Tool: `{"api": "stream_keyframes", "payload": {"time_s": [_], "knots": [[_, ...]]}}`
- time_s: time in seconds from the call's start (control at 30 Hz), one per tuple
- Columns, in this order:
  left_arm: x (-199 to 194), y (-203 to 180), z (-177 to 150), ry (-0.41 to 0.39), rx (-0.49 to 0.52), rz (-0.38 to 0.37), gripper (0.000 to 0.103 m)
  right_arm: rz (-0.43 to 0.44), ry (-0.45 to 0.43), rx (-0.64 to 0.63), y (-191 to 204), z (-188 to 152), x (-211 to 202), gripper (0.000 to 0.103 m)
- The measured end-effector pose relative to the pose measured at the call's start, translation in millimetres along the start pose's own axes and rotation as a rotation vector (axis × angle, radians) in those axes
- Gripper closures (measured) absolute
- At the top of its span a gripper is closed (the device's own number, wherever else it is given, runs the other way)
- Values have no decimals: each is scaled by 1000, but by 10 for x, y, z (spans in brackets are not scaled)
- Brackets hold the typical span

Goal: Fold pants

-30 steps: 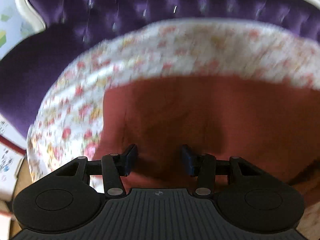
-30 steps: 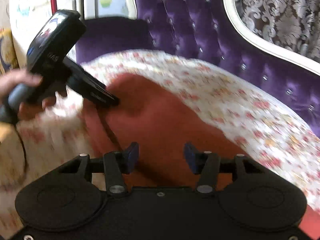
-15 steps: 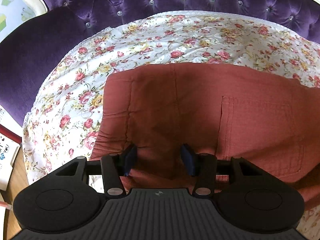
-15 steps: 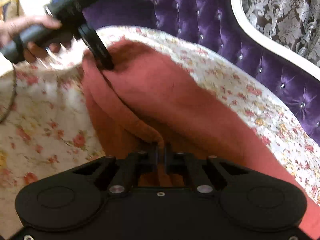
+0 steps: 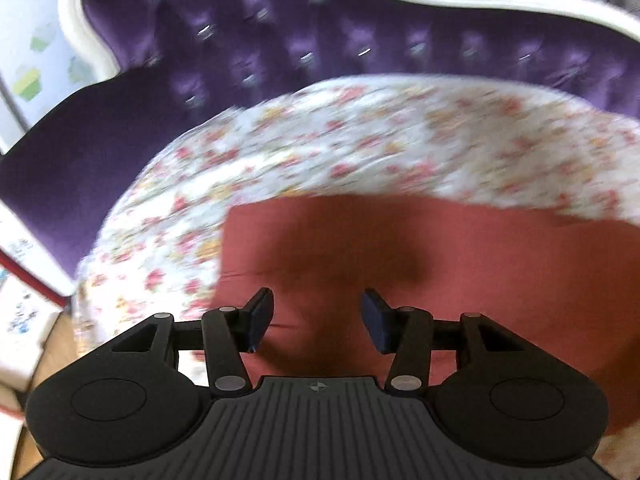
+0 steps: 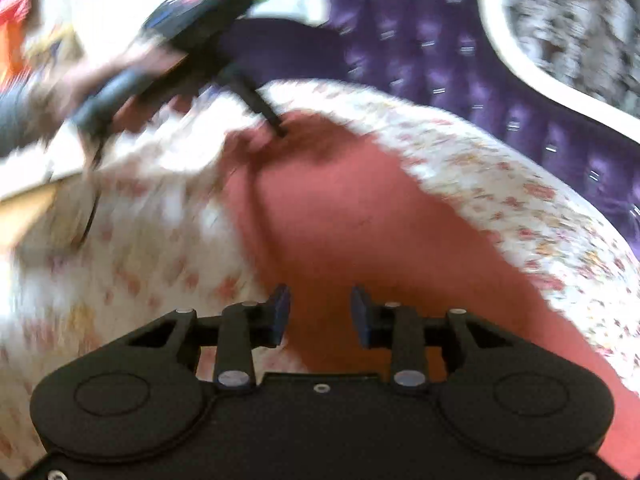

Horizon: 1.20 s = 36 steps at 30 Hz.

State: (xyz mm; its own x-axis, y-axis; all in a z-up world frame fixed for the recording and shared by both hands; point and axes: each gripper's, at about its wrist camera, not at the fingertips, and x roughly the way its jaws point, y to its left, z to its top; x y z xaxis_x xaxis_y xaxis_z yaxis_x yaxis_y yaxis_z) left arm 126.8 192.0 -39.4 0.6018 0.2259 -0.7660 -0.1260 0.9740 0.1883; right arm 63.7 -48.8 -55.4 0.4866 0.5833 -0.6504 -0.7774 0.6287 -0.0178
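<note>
Rust-red pants (image 5: pixel 460 264) lie folded on a flowered sheet (image 5: pixel 360 136) over a purple sofa. My left gripper (image 5: pixel 316 320) hovers open above the pants' left end, with nothing between its pads. The right wrist view shows the pants (image 6: pixel 360 216) running away from me. There my right gripper (image 6: pixel 320 316) is opening its jaws just over the near part of the cloth, and the pads do not press on it. In that same view a hand holds the left gripper (image 6: pixel 280 130), whose tips are at the pants' far end. Both views are blurred by motion.
The sofa's tufted purple back (image 5: pixel 360 40) with its white frame (image 6: pixel 532 68) curves behind the sheet. A purple armrest (image 5: pixel 72 160) is on the left. Beyond it stand white boxes (image 5: pixel 24 308) on a wooden floor.
The right gripper, shut on a fold of the pants half a second ago, has opened and let it go. The left gripper has lifted away from the cloth, still open.
</note>
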Motion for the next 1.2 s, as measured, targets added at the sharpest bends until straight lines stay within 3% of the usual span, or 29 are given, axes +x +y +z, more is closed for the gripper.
{"api": "stream_keyframes", "payload": {"time_s": [0.1, 0.23, 0.4, 0.53, 0.6, 0.63, 0.67, 0.87, 1.0, 1.2], "knots": [[-66, -260, -43, -9, 18, -98, 55, -66, -30, 115, -410, 172, 68, 59], [38, -545, -152, 6, 67, -149, 55, -105, 0, 244, -912, 316, 346, 57], [275, -654, -406, 66, 121, -154, 54, -74, 49, 365, -1294, 223, 496, 55], [282, -609, -419, 61, 108, -161, 54, -82, 62, 427, -1388, -13, 423, 39], [271, -620, -370, 70, 113, -158, 55, -46, 60, 437, -1399, -75, 395, 50], [251, -627, -333, 70, 117, -152, 55, -18, 46, 424, -1370, -93, 356, 80], [234, -625, -298, 64, 117, -144, 55, 0, 36, 406, -1324, -108, 309, 87], [90, -654, 12, -19, 43, -167, 55, -99, -62, 99, -711, -223, 54, 88], [146, -756, 221, -52, 17, -166, 55, -151, -69, -62, -370, -324, 66, 88], [444, -811, 187, 25, 1, -140, 55, -132, -34, -84, -337, -374, 135, 88]]}}
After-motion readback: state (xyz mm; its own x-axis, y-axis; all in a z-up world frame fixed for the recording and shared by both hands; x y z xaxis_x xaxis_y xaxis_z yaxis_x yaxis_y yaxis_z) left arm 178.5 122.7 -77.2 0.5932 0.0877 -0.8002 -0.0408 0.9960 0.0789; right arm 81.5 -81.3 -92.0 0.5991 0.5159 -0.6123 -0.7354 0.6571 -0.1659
